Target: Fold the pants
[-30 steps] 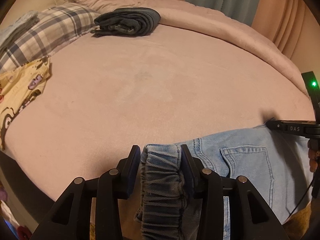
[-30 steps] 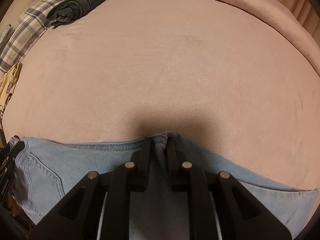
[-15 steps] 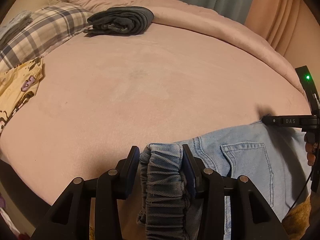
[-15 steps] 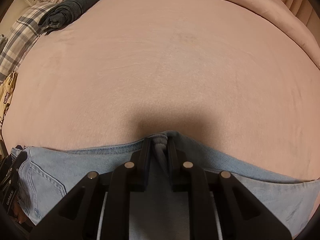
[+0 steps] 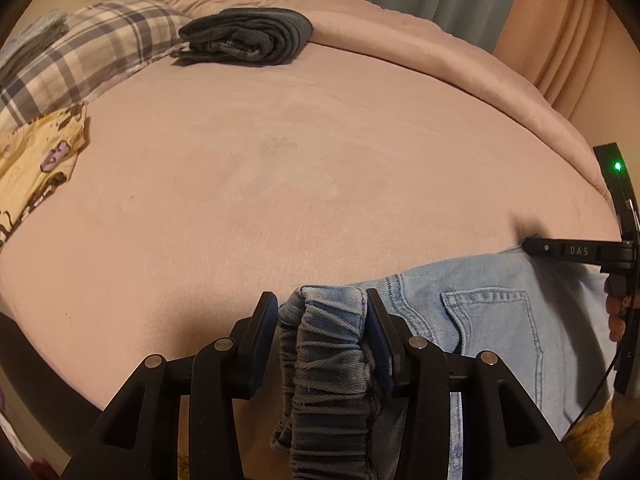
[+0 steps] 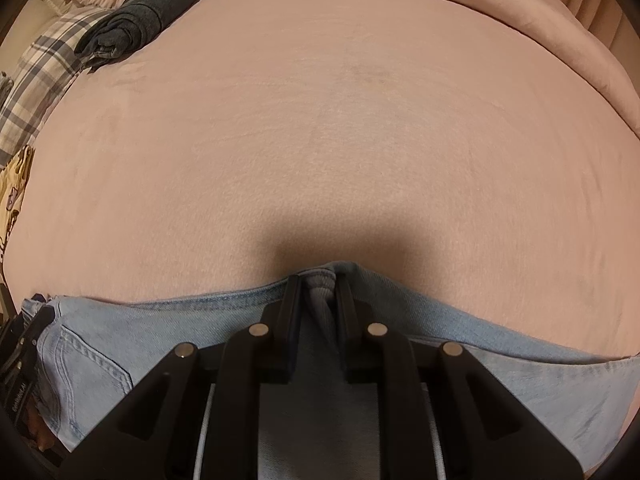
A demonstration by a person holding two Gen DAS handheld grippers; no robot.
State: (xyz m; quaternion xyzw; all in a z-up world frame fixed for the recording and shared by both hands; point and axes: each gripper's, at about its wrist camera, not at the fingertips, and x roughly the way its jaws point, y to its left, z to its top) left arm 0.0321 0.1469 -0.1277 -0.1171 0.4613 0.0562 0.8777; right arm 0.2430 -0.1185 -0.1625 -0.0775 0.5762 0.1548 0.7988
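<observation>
Left wrist view, left gripper (image 5: 322,306) clamped on gathered elastic waistband of light blue pants (image 5: 492,320), right gripper (image 6: 318,286) pinched tight on pants edge, pants at near edge of pink bed (image 6: 320,140), dark folded garment (image 5: 248,36) far left.

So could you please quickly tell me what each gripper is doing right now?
Left gripper: shut on the elastic waistband of the light blue jeans.
Right gripper: shut on a bunched fold of the same jeans.
</observation>
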